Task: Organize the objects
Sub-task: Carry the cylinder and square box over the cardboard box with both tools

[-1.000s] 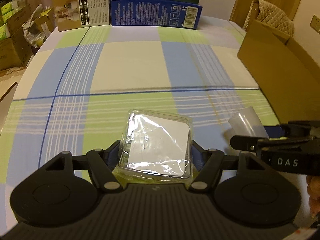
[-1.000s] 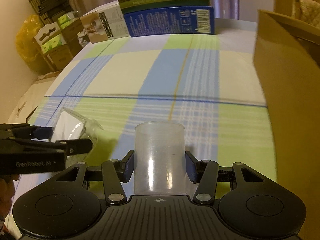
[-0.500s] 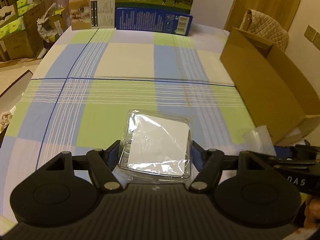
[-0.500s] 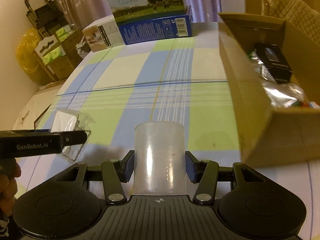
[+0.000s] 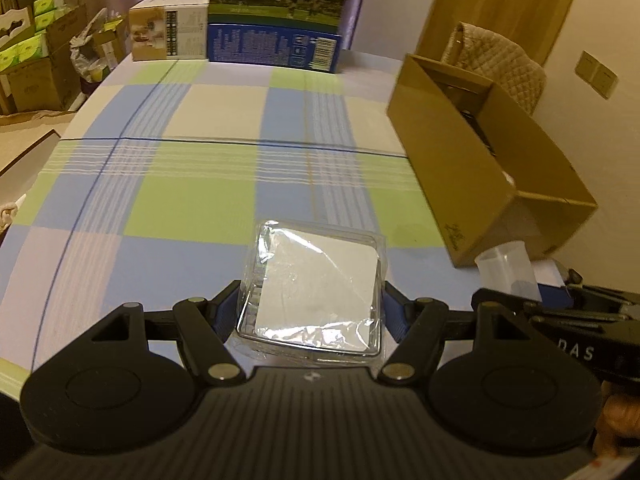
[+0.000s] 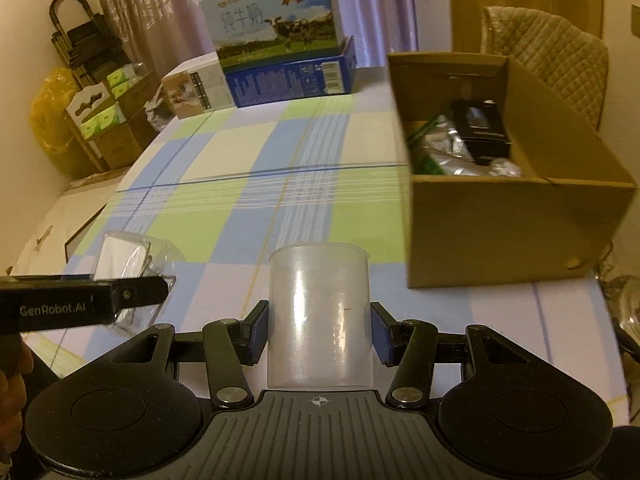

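Note:
My left gripper [image 5: 310, 312] is shut on a clear plastic clamshell pack [image 5: 316, 284] with a white card inside, held above the checked tablecloth [image 5: 192, 168]. My right gripper [image 6: 319, 330] is shut on a translucent plastic cup [image 6: 319, 316], upright between the blue pads. The cup [image 5: 508, 268] also shows at the right edge of the left wrist view. The clamshell pack [image 6: 128, 260] and the left gripper's finger appear at the left of the right wrist view. An open cardboard box [image 6: 516, 224] stands at the right, holding foil bags and a black item.
A milk carton case [image 6: 276, 36] on a blue box [image 6: 292, 76] and a small white box [image 6: 196, 92] stand at the table's far edge. A quilted chair back [image 6: 560, 60] is behind the cardboard box. Boxes and bags crowd the floor at left.
Both grippers have risen and pulled back with their objects. The inside of the cardboard box has come into view, and more of the table shows.

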Motion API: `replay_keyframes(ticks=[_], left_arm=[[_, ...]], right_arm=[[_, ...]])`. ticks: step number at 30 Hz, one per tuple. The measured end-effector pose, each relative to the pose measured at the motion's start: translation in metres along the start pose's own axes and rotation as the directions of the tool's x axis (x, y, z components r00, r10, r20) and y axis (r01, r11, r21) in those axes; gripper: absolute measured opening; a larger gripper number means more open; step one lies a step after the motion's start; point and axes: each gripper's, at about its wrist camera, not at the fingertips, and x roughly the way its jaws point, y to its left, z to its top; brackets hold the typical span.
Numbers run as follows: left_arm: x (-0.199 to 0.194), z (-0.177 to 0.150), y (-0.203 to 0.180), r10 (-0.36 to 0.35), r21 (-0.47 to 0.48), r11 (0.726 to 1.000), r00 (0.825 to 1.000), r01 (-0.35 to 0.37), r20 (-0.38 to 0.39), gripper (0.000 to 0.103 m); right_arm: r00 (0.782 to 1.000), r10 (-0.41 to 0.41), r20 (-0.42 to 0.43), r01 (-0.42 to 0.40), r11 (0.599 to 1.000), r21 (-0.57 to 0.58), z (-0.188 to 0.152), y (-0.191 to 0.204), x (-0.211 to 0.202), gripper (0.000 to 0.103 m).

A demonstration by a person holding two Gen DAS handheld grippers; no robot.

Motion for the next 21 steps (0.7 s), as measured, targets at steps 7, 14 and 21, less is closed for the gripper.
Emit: replay_keyframes(ticks=[7, 14, 21], left_arm=[[-0.005, -0.011, -0.036, -0.041, 0.035, 0.999, 0.999, 0.041, -0.014, 0.066], [-0.006, -0.010, -0.069, -0.087, 0.066, 0.994, 0.996, 0.088, -0.018, 0.066], [-0.003, -0.009, -0.099, -0.125, 0.108, 0.986, 0.992, 0.127, -0.027, 0.066]], right_arm=[[0.999, -0.029, 0.013, 0.029, 1.000, 0.002, -0.006, -0.018, -0.024, 0.049], [0.996, -0.082, 0.032, 0.081, 0.996, 0.021, -0.011, -0.046, -0.045, 0.049], [0.989, -0.136, 0.052, 0.134, 0.989, 0.055, -0.013, -0.072, -0.062, 0.049]])
